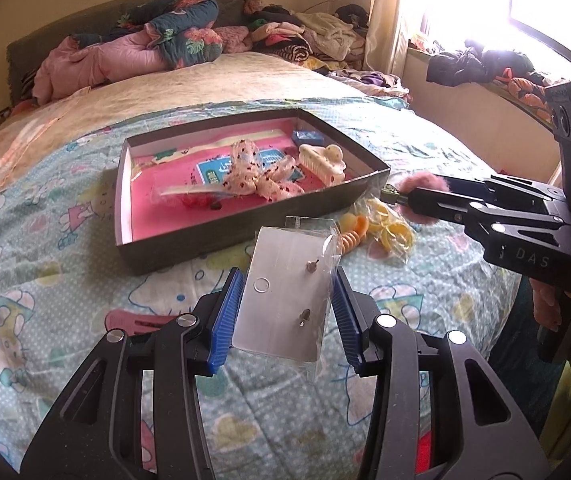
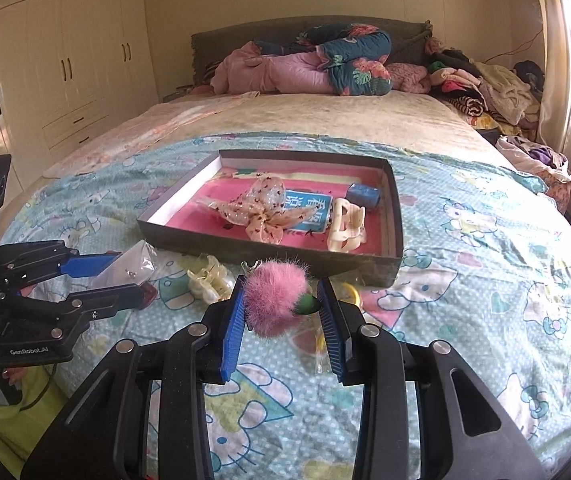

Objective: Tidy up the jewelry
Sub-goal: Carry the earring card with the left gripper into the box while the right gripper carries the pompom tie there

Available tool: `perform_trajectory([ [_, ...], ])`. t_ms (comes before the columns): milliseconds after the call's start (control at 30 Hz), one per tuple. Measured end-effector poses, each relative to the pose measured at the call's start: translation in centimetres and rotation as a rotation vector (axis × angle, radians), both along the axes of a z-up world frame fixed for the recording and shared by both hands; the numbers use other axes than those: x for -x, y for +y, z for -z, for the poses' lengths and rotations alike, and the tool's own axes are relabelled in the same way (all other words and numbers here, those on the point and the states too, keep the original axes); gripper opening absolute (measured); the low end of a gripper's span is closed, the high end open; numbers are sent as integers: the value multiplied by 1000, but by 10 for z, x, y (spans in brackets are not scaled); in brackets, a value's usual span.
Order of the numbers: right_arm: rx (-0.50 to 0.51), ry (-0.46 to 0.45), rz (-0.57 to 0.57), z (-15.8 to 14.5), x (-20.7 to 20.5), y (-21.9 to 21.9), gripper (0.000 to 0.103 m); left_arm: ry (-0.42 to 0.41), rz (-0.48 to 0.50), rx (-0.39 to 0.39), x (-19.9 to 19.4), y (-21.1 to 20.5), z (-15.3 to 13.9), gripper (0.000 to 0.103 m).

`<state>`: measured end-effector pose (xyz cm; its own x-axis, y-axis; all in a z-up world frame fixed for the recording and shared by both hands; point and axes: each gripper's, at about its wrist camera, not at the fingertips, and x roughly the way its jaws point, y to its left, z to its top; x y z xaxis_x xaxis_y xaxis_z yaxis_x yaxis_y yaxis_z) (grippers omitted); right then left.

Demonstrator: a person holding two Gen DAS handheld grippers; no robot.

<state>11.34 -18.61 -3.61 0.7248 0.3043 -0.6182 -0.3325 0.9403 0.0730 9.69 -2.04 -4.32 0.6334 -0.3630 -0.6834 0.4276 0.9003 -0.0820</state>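
L gripper [image 1: 287,308] pinches earring card [image 1: 285,300] in clear sleeve, above bedspread [image 1: 65,240], near box [image 1: 245,216] front wall. Card long axis runs near-to-far, tilted, top end toward box. R gripper [image 2: 281,308] squeezes pink pompom [image 2: 275,300]. Risk: slippery sleeve, thin edge grip, so card may slide out; fluffy pompom may slip also.

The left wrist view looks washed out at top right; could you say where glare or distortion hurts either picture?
Left wrist view: the window is blown out white, hazing the curtain. Right wrist view: evenly lit; fisheye bends the wardrobe.
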Motion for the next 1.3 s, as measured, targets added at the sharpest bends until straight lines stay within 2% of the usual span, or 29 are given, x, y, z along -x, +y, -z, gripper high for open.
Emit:
perform_trajectory([
  [733,11,-68,32,-25,-20,-6,34,-65,-58,45,-44,5,-32,36],
  [1300,20,-89,46,-27,-59,-4,34,-47,-89,28,-83,-7,-24,36],
])
